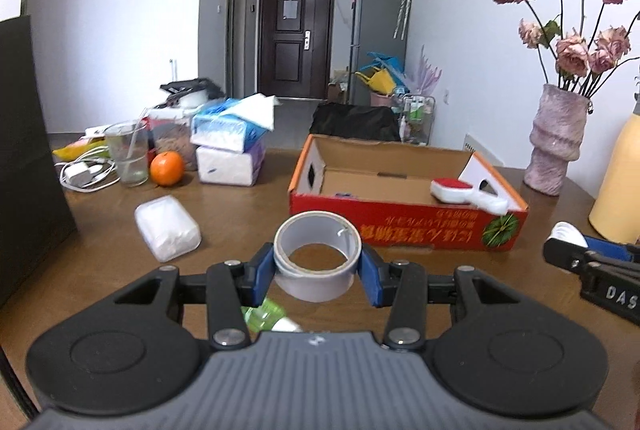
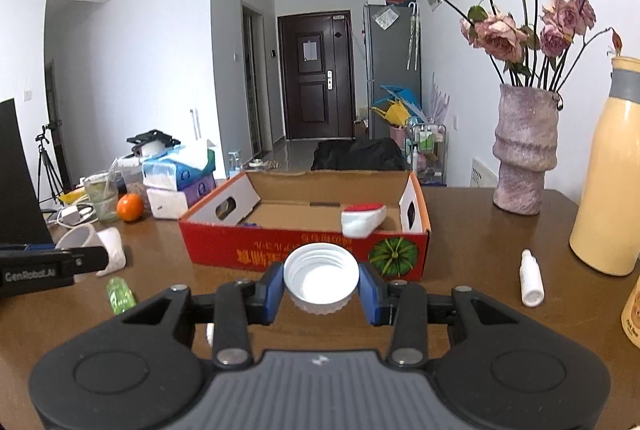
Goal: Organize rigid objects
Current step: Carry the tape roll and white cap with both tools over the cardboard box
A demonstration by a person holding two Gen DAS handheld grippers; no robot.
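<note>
Tape roll (image 1: 318, 262), light and stiff, sits clamped across its outer wall in my left tongs (image 1: 318, 268) above the surface; right tongs (image 2: 321, 286) pinch the ribbed white cap (image 2: 321, 278), slippery-looking, short of the cardboard box (image 2: 304, 250).

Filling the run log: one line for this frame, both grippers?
left gripper: shut on tape roll | right gripper: shut on white cap | both lifted above table | cardboard box ahead, holds red-white brush
</note>
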